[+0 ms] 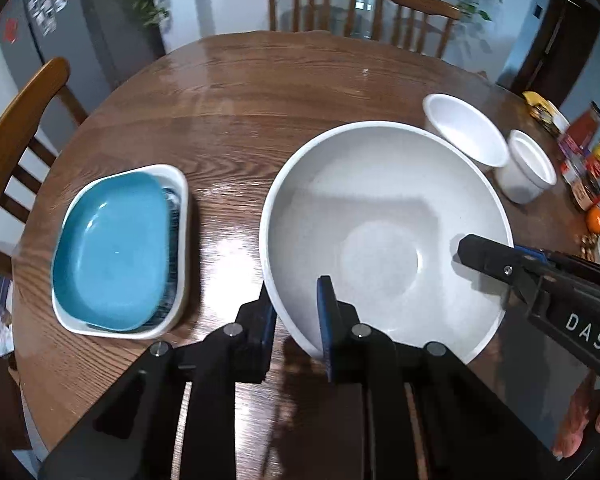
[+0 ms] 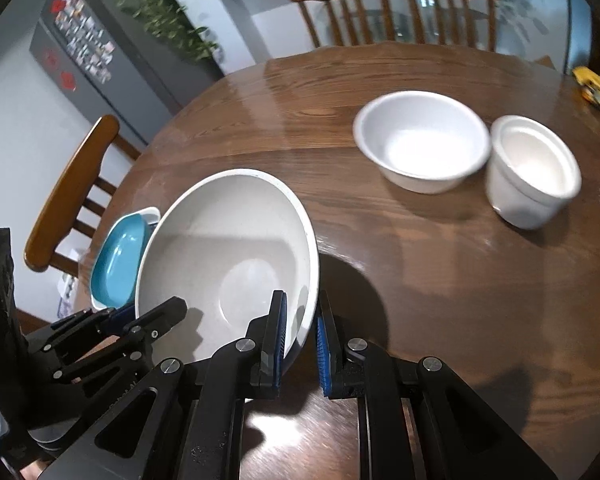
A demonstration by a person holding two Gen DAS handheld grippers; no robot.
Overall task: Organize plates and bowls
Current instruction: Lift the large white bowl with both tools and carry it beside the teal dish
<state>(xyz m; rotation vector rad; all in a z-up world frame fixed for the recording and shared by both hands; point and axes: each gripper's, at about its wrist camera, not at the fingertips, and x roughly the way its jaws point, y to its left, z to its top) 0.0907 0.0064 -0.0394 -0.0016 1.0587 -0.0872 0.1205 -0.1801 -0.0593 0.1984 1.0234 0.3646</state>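
left tool (image 1: 298, 320) clamps big white bowl (image 1: 380, 208) rim | right tool (image 2: 300, 336) clamps opposite rim | wooden table (image 1: 240, 92) beneath

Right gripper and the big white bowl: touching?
Touching. The right wrist view shows the right gripper with its jaws clamped on the big white bowl's rim, one inside, one outside.

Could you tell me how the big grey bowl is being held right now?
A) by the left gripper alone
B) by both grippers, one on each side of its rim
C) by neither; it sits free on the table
B: the left gripper and right gripper each pinch the bowl's rim.
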